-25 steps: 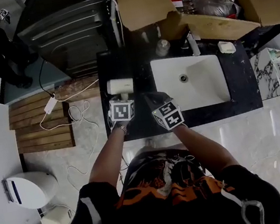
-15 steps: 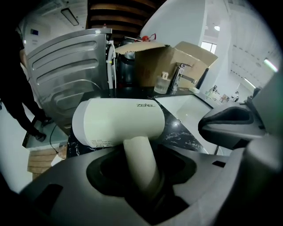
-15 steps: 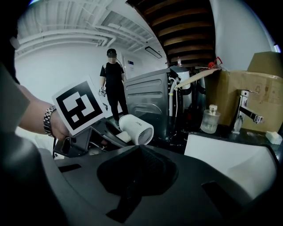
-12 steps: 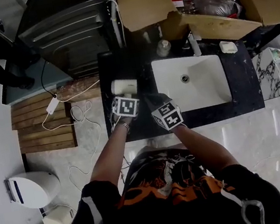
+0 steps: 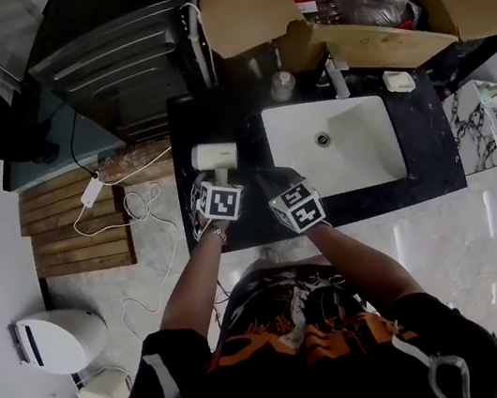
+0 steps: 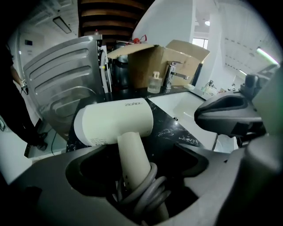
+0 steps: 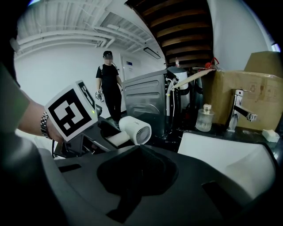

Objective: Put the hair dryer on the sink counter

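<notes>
The white hair dryer (image 5: pixel 214 156) lies at the left end of the black sink counter (image 5: pixel 432 161), its body apparently resting on the stone. My left gripper (image 5: pixel 218 179) is just behind it. In the left gripper view the dryer's handle (image 6: pixel 132 154), wrapped in grey cord, stands between the jaws. They are opening, and there is a gap on each side of the handle. The right gripper (image 5: pixel 274 181) hovers over the counter's front edge beside the left one, shut on nothing. The right gripper view shows the dryer's (image 7: pixel 135 129) grille end ahead and to the left.
A white basin (image 5: pixel 356 160) fills the counter's middle, with a faucet (image 5: pixel 337 78), a glass bottle (image 5: pixel 283 85) and soap (image 5: pixel 398 80) behind it. A cardboard box (image 5: pixel 261 0) and a metal appliance (image 5: pixel 118 54) stand at the back. A person (image 7: pixel 108 86) stands further off.
My left gripper has drawn back slightly toward me while the hair dryer stays at the counter's left end. The right gripper has hardly moved.
</notes>
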The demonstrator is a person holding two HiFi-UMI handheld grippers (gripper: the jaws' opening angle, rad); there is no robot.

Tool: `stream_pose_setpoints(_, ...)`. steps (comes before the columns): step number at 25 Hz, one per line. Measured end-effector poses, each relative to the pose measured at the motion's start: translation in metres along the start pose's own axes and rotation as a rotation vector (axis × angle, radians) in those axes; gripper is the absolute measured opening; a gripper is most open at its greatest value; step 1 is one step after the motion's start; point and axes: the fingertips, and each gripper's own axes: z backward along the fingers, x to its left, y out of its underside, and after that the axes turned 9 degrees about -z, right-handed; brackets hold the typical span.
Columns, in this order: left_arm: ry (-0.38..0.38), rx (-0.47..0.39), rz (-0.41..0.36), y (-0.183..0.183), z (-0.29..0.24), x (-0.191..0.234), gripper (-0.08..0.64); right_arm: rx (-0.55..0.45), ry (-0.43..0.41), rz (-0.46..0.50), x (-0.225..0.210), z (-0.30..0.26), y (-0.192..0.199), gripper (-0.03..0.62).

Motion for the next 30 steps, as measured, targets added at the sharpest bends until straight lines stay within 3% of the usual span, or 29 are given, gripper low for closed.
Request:
stream_pose_setpoints(5, -0.055, -0.113, -0.053, -0.014, 0.023, 0.0, 0.463, -0.019, 0.013, 0.004, -0.006, 0.013, -0.001, 0.014)
stream_pose_setpoints(17, -0.028, -0.341, -0.122, -0.058, 0.082, -0.039, 0.445, -0.089, -0.007, -0.002, 0.002, 0.046, -0.021, 0.014)
stream_pose_setpoints(26, -0.111, -0.644, -0.121, -0.103, 0.156, -0.05, 0.114, -0.216, -0.013, -0.009, 0.011, 0.093, -0.062, 0.014)
stream_pose_setpoints(28, -0.111, -0.711, -0.111, -0.113, 0.175, -0.053, 0.045, -0.25, -0.017, -0.007, 0.015, 0.104, -0.075, 0.014)
stream_pose_setpoints(30, -0.081, -0.783, -0.1, -0.124, 0.195, -0.061, 0.023, -0.288, -0.022, 0.0, 0.02, 0.117, -0.088, 0.014)
